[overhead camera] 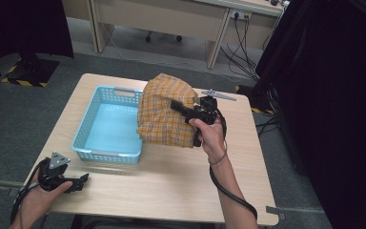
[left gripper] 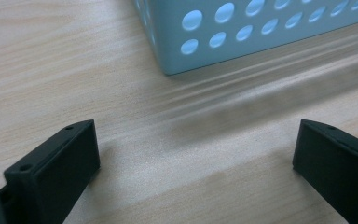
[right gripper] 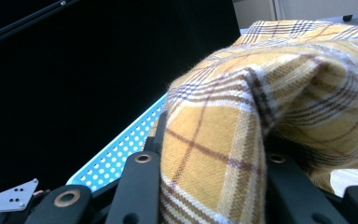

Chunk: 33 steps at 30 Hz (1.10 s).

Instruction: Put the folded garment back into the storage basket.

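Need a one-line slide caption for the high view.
Right gripper lifts a yellow plaid cloth beside the blue basket; left gripper rests open on the table.

- Ahead of the left claw [left gripper: 196, 172] bare bench [overhead camera: 171, 181] lies open up to the blue basket [overhead camera: 107, 126] wall, which blocks further passage
- The plaid cloth [overhead camera: 164, 112] hangs just ahead of the right claw [overhead camera: 178, 106], over the basket's near edge
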### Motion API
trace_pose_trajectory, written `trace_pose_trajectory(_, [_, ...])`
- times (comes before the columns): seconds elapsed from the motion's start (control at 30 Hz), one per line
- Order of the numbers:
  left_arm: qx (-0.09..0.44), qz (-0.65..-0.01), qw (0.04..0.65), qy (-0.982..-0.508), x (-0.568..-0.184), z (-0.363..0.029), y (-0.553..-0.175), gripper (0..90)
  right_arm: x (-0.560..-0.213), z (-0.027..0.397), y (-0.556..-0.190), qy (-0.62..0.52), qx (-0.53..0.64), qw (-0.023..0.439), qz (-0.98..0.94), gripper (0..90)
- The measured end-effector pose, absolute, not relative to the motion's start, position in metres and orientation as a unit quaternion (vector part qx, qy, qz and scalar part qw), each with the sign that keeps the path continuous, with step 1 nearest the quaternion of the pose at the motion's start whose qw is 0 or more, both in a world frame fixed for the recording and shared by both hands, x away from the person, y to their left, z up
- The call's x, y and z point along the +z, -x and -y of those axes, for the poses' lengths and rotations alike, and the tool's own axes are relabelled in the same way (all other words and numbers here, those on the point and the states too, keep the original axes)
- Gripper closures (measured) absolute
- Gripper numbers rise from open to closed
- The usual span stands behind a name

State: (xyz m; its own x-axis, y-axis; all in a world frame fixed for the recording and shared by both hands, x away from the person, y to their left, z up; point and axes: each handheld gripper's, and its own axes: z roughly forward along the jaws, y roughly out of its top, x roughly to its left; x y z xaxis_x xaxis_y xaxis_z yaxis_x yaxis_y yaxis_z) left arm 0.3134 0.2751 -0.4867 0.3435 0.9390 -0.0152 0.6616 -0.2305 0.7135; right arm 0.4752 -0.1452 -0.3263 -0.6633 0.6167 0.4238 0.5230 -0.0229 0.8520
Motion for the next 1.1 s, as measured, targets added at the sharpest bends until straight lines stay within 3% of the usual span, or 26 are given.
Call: trace_pose_trajectory(1.1, [0.216,-0.531,0.321,-0.754,-0.487,-0.275,-0.313,0.0,-0.317,0.087,-0.486,-0.396,0.590,0.010,-0.704,70.4])
